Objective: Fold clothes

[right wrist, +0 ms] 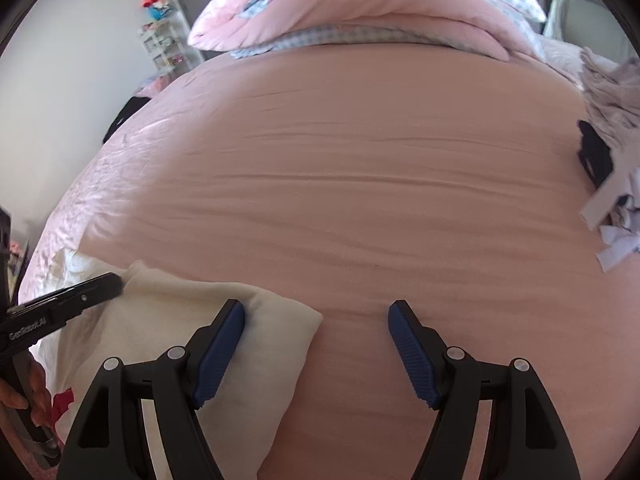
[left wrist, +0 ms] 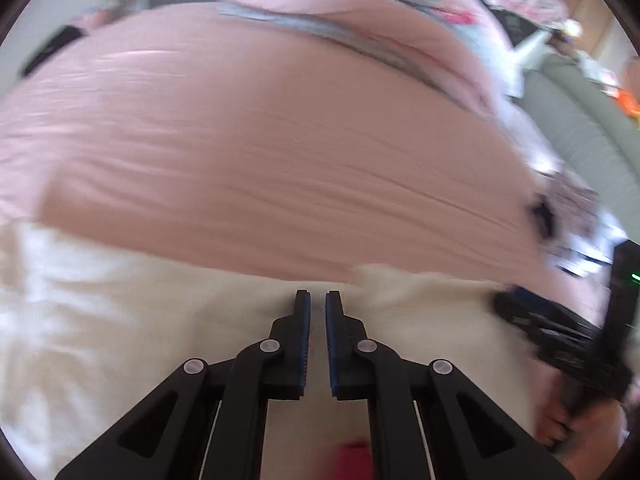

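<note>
Cream cloth [right wrist: 224,320] lies flat at the near edge of the bed [right wrist: 360,184], toward its near left corner, on the pink sheet. Left gripper [left wrist: 318,300] is tipped down over the cloth, jaws drawn almost together with only a thin slit between the blue pads; whether any fabric is pinched there can't be told, view is blurred. Right gripper [right wrist: 316,312] hangs over the cloth's right corner, jaws wide apart, left pad [right wrist: 220,348] above the cloth, right pad over bare sheet, nothing clamped. In the right wrist view the left gripper [right wrist: 108,282] tip meets the cloth's far left edge. Folded pink duvet [right wrist: 360,4] sits at the far edge, grey clothes pile [right wrist: 612,96] at the right edge.
</note>
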A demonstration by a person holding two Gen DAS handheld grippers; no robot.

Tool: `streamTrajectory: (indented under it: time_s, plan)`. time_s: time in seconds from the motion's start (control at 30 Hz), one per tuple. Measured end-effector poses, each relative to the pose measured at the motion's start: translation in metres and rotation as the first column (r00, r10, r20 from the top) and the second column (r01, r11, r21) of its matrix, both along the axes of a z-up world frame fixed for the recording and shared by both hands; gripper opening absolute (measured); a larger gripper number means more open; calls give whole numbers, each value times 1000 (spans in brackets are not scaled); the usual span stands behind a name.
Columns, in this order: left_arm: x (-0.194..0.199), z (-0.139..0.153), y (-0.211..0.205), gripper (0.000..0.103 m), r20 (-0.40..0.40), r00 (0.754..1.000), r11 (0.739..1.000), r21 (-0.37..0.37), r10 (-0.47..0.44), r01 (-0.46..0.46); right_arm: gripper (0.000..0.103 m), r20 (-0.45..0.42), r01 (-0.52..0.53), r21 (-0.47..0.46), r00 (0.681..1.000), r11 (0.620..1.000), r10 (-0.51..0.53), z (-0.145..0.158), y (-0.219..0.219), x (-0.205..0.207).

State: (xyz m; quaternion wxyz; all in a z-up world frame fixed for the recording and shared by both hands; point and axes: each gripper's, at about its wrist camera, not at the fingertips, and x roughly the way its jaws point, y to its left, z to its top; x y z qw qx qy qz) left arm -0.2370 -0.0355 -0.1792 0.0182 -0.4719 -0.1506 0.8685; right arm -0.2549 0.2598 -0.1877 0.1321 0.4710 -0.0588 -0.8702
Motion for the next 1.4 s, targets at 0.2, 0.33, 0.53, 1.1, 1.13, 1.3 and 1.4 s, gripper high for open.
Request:
streamTrajectory:
  time_s: [0.2,0.33,0.53,1.1,1.13,1.3,1.4]
  plan:
    - [-13,13,-7,22,-56,993,958,263,-101,112,73,8,-20,-77,1000,997,21,11,6,6]
    - [-24,17,28,51,-81,968,943,216,-239,251,73,-32,-39,-76,999,996,37,15,2,9]
    - [-21,5,56,51,22,974,960,-169,-224,224,73,37,-24,-61,999,998,27,1,21,11]
    - [-7,36,20,52,-16,1000,1000,24,-1,1,74,85,20,-99,996,995,-12,6,27,7]
    - [0,44,25,52,-37,999,999,39,-29,30,74,56,21,-86,998,996,-17,16,30,11]
    - [46,45,91,52,-18,970,963,-122,-243,239,74,23,24,-81,999,996,-22,42,20,45]
    - [59,22,99,54,62,973,951,-203,-224,232,73,31,2,-3,1000,1000,-2,37,4,78]
